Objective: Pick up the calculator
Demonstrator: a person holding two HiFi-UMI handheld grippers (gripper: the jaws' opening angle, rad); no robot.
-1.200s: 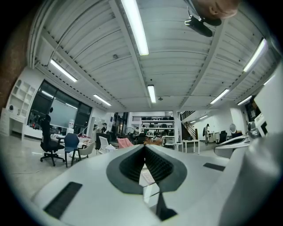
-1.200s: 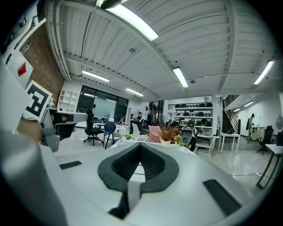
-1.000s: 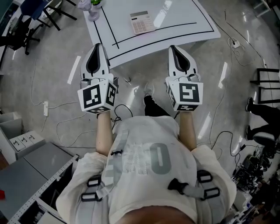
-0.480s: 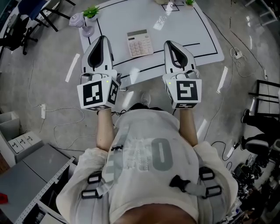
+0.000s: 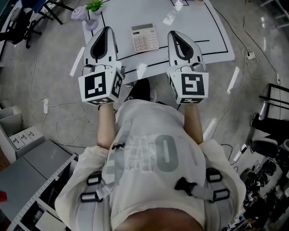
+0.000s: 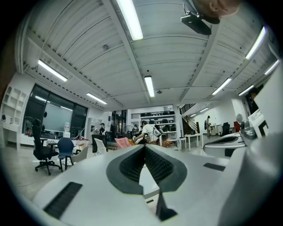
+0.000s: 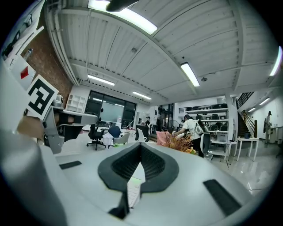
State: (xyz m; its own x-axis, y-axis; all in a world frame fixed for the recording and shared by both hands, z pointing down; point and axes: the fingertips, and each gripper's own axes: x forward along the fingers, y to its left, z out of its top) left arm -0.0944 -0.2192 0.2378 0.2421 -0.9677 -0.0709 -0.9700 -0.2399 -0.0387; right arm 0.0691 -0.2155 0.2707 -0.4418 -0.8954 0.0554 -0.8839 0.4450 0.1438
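Head view: the left gripper (image 5: 105,30) and the right gripper (image 5: 174,34) are pinched shut and hold nothing. They sit one on each side of the calculator (image 5: 145,38), which lies flat on the white table (image 5: 194,22). I think the reach is only starting. Next, one gripper must open and go down to the calculator.

- I have the calculator (image 5: 145,38) lying on the table (image 5: 198,27), towards its near left part.
- My left gripper (image 5: 106,30) sits just left of the calculator and my right gripper (image 5: 175,35) just right of it, both over the table's near edge.
- A potted plant (image 5: 94,5) stands by the table's left edge, beyond my left gripper.
- A power strip (image 5: 45,106) lies on the floor at left, with a cabinet (image 5: 27,173) nearer still.
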